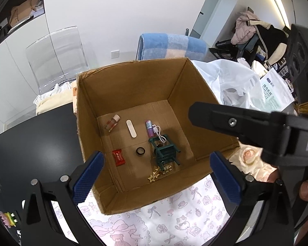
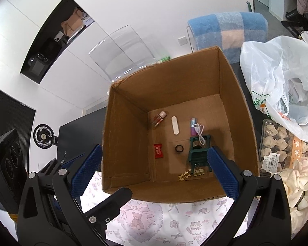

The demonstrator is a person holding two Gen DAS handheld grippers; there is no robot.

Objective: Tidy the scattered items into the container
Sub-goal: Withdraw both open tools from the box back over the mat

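Both claws, left [image 1: 156,176] and right [image 2: 154,170], are hovering wide open and empty above the box [image 2: 133,135]; judged complete, they should be lifting straight clear of its rim.

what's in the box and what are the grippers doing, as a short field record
container: cardboard box, open top
inside: small bottle, white strip, purple tube with white cable, red packet, black ring, green toy chair on its side, gold star clips
left hand-held gripper: open, empty, above box
right hand-held gripper: open, empty, above box
under box: patterned cloth
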